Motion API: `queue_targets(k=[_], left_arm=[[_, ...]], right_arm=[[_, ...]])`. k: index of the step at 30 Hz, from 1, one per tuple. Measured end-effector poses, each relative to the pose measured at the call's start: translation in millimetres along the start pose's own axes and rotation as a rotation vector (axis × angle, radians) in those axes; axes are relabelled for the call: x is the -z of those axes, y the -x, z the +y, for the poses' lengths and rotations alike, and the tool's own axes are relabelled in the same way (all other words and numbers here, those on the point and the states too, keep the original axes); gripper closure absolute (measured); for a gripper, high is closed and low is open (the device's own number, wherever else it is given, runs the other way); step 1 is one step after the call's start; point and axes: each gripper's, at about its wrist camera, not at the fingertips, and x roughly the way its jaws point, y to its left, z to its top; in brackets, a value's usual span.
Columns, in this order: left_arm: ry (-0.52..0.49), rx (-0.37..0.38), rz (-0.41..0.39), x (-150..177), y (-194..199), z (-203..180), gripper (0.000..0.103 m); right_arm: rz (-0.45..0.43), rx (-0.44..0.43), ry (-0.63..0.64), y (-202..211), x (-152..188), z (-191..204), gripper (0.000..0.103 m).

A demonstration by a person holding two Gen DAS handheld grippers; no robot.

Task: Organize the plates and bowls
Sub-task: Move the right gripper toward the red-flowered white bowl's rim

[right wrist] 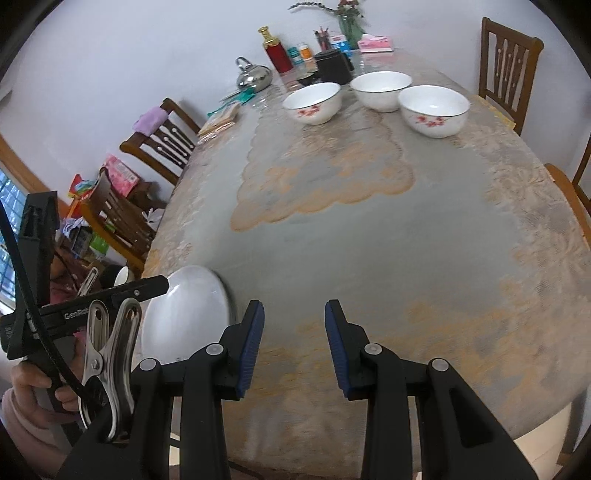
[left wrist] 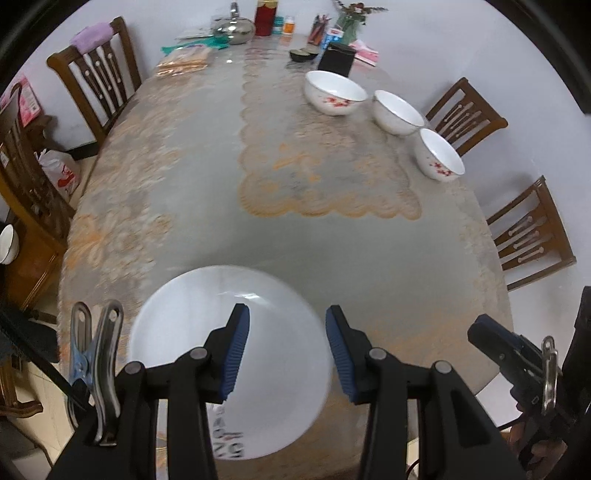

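A white plate (left wrist: 207, 332) lies on the near edge of the table; it also shows at lower left in the right wrist view (right wrist: 188, 314). My left gripper (left wrist: 287, 354) is open, its jaws above the plate, holding nothing. My right gripper (right wrist: 294, 343) is open and empty over the tablecloth, to the right of the plate. Three white bowls stand in a row at the far right of the table: a flowered bowl (left wrist: 334, 92), a plain bowl (left wrist: 397, 112) and another flowered bowl (left wrist: 439, 155). They show in the right wrist view as flowered bowl (right wrist: 312, 102), plain bowl (right wrist: 380, 90) and flowered bowl (right wrist: 434, 110).
A lace tablecloth (left wrist: 314, 177) covers the oval table. At the far end stand a kettle (left wrist: 234, 27), a red canister (left wrist: 266, 16), a black box (left wrist: 336, 59), small dishes and a vase. Wooden chairs (left wrist: 99, 74) surround the table. Another bowl (left wrist: 7, 243) sits left on a cabinet.
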Motion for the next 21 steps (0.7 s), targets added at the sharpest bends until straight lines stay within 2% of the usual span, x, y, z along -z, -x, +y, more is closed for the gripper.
queue_targets(k=[13,21], left_arm=[[0.076,-0.020,0.012,-44.5,-44.0,-109.0,0.058],[0.119,-0.020,-0.027,-87.7,-72.2,-168.8,0.058]], right_arm=[[0.040,-0.051,0.054,-2.9,-63.9,-98.9,0.068],[0.087,-0.064,0.088,-15.8,-112.5,-162.3,0.068]])
